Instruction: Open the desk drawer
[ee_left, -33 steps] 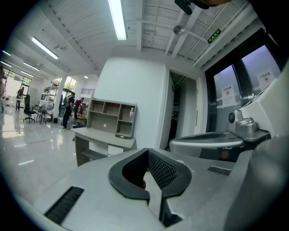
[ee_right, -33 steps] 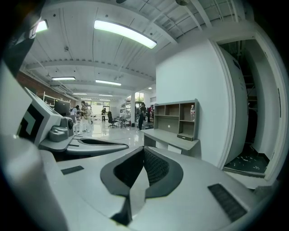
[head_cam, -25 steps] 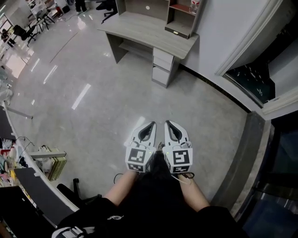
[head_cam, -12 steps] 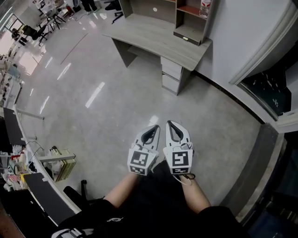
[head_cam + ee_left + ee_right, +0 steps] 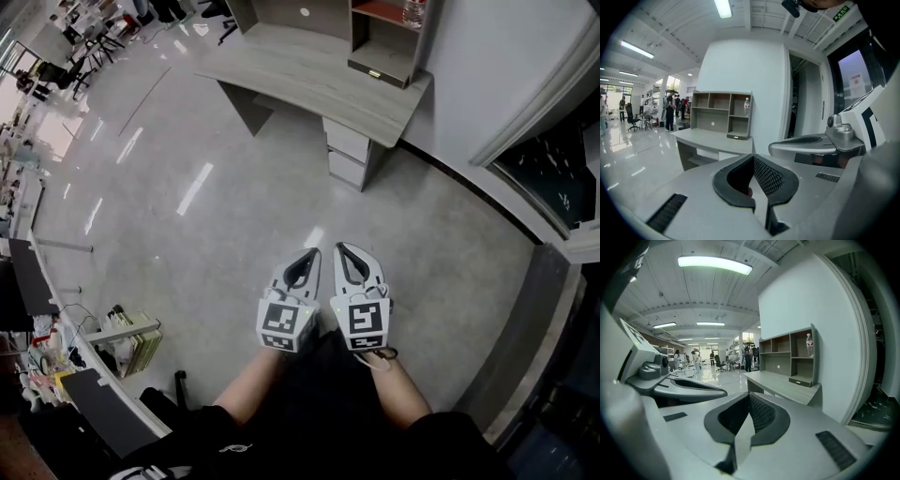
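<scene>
The left gripper (image 5: pixel 307 257) and right gripper (image 5: pixel 342 252) sit side by side at lower centre. Both jaws are closed on nothing.

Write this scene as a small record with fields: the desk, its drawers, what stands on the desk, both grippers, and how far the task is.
desk: grey desk against the white wall, ahead of the person
drawers: stack of drawers under the desk end nearest the wall; all look closed
on desk: shelf unit with a bottle in it
left gripper: jaws shut, empty, over the floor
right gripper: jaws shut, empty, beside the left gripper
task state: drawers not yet reached; open floor lies between grippers and desk
</scene>
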A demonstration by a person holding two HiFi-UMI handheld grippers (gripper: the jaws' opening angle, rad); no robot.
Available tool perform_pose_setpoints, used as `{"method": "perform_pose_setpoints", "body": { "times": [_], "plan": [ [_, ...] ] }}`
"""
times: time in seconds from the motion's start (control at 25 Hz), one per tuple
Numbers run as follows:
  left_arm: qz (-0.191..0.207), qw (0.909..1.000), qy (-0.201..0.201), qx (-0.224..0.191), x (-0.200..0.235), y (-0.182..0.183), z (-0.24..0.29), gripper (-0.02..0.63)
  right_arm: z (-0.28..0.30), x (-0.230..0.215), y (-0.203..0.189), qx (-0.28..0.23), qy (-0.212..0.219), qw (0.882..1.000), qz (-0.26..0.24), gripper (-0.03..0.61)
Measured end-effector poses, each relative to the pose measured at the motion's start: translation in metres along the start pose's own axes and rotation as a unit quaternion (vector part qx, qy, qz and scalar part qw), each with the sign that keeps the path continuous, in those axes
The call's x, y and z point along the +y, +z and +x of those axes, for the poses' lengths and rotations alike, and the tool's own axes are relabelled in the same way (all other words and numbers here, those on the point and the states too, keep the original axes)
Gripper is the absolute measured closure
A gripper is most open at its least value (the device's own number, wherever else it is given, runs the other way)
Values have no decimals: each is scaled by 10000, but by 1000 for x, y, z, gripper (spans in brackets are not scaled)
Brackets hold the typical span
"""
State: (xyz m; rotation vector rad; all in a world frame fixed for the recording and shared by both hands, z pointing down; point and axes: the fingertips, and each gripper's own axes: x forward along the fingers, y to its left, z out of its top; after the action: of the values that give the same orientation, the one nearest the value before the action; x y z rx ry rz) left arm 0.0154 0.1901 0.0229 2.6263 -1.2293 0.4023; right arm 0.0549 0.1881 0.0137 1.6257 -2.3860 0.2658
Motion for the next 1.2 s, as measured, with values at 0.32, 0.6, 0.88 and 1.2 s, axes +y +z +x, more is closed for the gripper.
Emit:
{"method": "perform_pose_setpoints", "body": {
  "times": [0.32,0.6,0.88,1.2],
  "plan": [
    [-49,9994,-272,197,65,-19,34,612,77,7,-17,474,-290,9984,21,572],
    [-223,9972,-606,371,133,-32,65,612,146,16,-11,642,-601,9961,80,572],
    [-152,9940,-992,425,168,-38,94,612,183,7,-10,691,-1005,9923,220,572],
    [-254,9895,-1351,437,172,-53,145,612,212,-13,-18,664,-1185,9904,264,572]
  ]
}}
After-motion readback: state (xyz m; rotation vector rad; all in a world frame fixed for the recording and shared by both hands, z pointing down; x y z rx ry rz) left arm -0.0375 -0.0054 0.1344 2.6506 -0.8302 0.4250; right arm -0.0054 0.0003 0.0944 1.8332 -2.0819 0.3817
